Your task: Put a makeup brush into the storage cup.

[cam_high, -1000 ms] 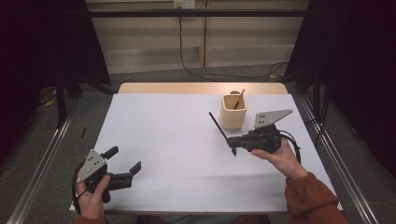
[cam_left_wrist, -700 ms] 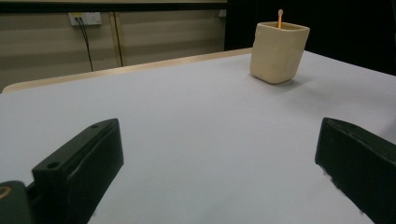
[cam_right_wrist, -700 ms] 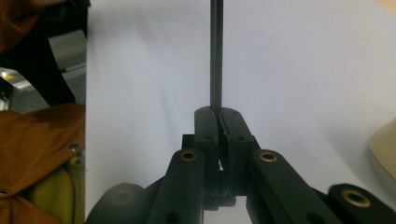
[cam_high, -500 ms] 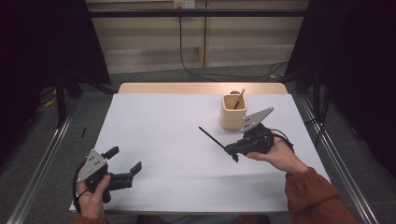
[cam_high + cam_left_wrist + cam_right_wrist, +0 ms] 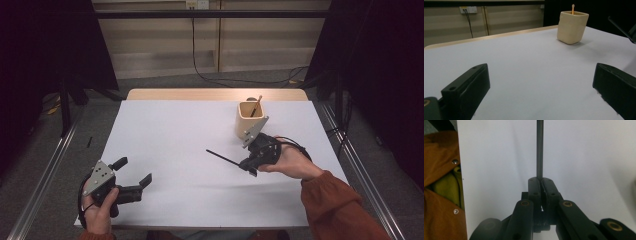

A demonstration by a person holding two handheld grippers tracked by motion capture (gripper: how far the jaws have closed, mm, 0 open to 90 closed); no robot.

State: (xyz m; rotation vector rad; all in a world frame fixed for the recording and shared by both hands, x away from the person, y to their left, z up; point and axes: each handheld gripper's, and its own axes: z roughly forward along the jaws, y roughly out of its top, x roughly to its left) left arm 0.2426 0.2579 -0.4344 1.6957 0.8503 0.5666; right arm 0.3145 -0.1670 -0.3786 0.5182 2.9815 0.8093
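Black stick (image 5: 222, 157), clamped in right hand-held gripper (image 5: 248, 168), pointing left

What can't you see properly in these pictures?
- Inside of the beige cup: high view, its wall hides the lower end of the wooden stick.
- Black rod in the right gripper: right gripper view, the far end is cut off by the top edge.
- Left gripper: left gripper view, jaw tips cut off by the bottom edge.

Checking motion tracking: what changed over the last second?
The right gripper, shut on the black stick, swung so the stick's tip dropped from upright-left to nearly level, pointing left. Left gripper stayed open at the near-left; the beige cup unmoved.
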